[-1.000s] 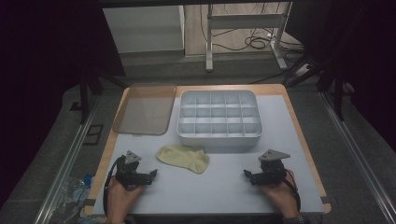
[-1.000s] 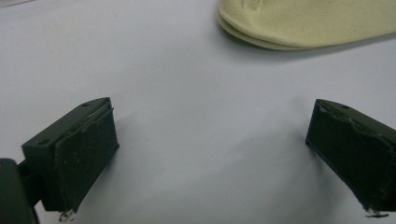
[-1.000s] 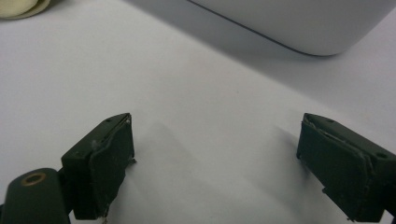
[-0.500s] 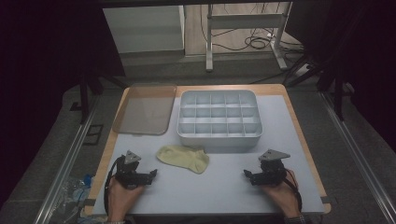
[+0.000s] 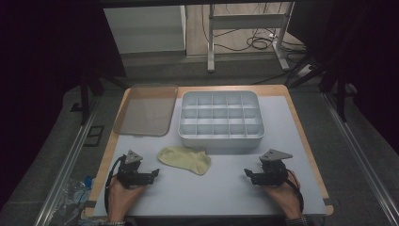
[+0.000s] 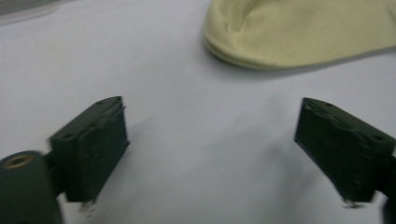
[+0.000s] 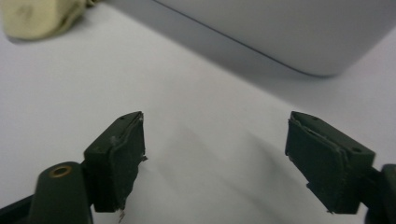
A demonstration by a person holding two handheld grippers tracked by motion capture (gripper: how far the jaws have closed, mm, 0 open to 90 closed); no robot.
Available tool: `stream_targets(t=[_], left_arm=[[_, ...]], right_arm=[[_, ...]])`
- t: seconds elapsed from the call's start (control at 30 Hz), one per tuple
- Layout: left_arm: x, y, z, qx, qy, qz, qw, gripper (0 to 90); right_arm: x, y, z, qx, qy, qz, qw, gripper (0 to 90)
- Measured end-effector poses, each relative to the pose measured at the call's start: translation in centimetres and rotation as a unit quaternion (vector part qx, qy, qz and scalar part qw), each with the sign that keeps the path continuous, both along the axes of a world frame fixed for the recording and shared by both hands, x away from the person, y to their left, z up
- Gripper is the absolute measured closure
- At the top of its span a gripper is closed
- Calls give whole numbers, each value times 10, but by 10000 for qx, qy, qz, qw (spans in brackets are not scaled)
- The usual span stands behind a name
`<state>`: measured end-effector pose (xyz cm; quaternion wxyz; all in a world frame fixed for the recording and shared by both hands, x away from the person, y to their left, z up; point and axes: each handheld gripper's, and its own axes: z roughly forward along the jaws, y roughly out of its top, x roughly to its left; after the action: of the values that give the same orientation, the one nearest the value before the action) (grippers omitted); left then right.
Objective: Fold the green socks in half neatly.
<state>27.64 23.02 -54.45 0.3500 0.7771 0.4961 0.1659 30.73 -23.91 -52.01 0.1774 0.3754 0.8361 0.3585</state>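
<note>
Looking down, I saw the yellow sock (image 5: 184,159) lying flat on the table (image 5: 226,197), just in front of the grey box (image 5: 220,120). My left gripper (image 5: 155,173) sat near it, my right gripper (image 5: 246,173) farther away. Both pairs of fingers (image 6: 91,144) had just been closing a bit but stood apart, with nothing between them.

Just ahead of my black left tongs (image 5: 155,174) lies a plain pale-yellow sock (image 5: 184,159) on the white worktop (image 5: 221,193). Beyond my black right tongs (image 5: 248,173) stands a light grey divided tray (image 5: 221,140); a see-through brownish lid (image 5: 145,110) lies past my left.
</note>
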Motion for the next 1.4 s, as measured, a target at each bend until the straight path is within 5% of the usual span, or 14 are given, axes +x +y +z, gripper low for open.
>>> stream_targets(t=[0.43, 0.9, 1.4], left_arm=[[17, -3, 11, -153, -159, -173, 9996, 339], [39, -8, 16, -214, -140, -261, 9993, 543], [50, -11, 9, -215, -110, -280, 9993, 607]], right_arm=[[5, 23, 8, 153, 117, 279, 9994, 375], [16, 59, 9, 292, 244, 588, 9975, 653], [27, 102, 10, 245, 253, 1017, 9942, 674]])
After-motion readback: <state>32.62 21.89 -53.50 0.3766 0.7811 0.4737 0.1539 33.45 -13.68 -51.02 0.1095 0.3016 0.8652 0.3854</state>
